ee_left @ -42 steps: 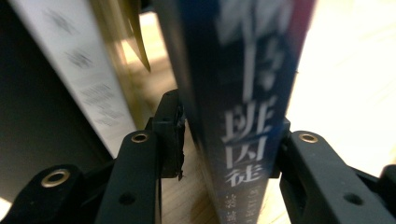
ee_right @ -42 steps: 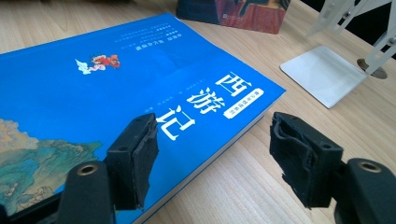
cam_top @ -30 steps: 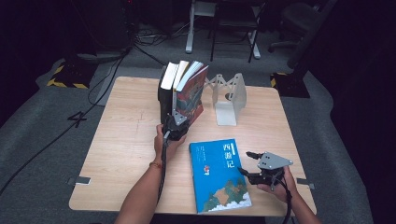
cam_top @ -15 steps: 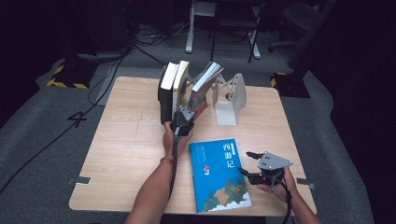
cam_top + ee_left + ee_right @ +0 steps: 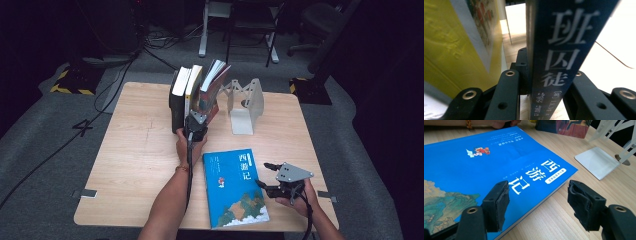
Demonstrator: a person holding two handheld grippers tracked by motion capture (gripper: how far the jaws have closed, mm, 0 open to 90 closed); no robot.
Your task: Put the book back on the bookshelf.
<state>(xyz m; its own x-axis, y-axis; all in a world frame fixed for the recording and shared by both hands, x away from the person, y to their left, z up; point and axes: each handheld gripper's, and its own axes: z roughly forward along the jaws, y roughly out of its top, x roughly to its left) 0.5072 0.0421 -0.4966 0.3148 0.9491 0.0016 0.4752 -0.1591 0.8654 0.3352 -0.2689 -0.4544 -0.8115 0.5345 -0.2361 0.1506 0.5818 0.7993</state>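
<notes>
Books: three upright [image 5: 192, 95] (one gripped), one flat [image 5: 235, 187].

The blue book [image 5: 235, 187] lying flat on the bench [image 5: 135, 165] carries the white title 西游记 on its cover. The dark blue spine of the book [image 5: 559, 50] between the left gripper's fingers shows 班囚徒. On the grey floor [image 5: 45, 150], a black "4" [image 5: 83, 127] is marked.

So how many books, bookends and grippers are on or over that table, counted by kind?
Books: 4 – black book, yellow book, tilted book, flat blue book
Bookends: 1 – white bookend
Grippers: 2 – left gripper clamped on the tilted book, right gripper open beside the blue book
Total: 7
</notes>
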